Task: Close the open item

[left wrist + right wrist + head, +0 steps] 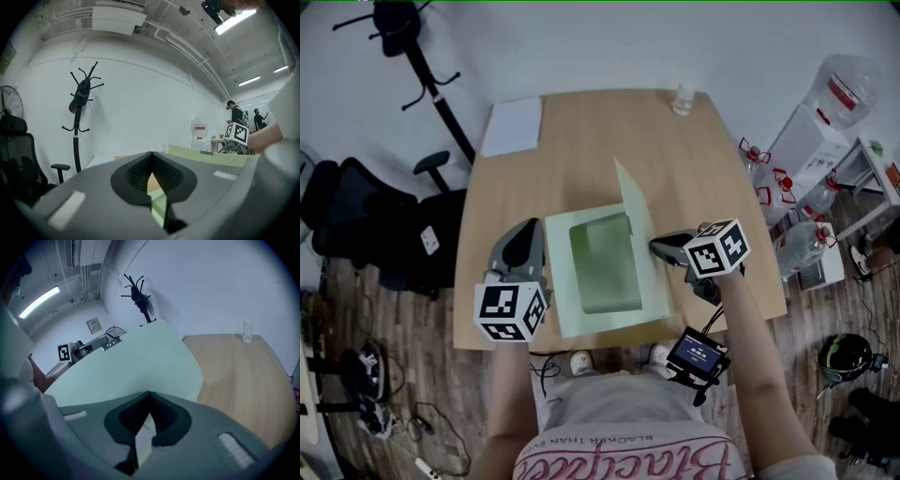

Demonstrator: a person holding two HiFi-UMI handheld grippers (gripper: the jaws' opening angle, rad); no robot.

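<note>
Table: a wooden table (581,141) carries everything listed here.
Box: a pale green box (562,281) sits at the middle of the table's near edge, between your two grippers. It is open and shows a bare green inside in the head view.
Lid: the lid (636,211) stands up along the box's right side. Its outer face fills much of your right gripper view (131,366), and its top edge shows in your left gripper view (206,157).
Left gripper: your left gripper (525,230) is just beside the box's left wall and points toward the far edge. Its jaws (151,154) are pressed together at the tips and pinch nothing.
Right gripper: your right gripper (658,244) is on the lid's right, with its tips at the lid's outer face. Whether they touch it, you cannot tell. Its jaws (149,394) are pressed together and hold nothing.
Paper: a white sheet (513,126) lies flat at the table's far left corner.
Small clear container: this (682,97) stands upright at the table's far right corner, well apart from the box. It also shows in your right gripper view (247,330).
Coat stand: a black coat stand (422,56) is on the floor beyond the far left corner.
Office chair: a black office chair (384,230) is on the floor off the left edge.
Water bottles: large clear bottles (806,244) are grouped on the floor off the right edge.
</note>
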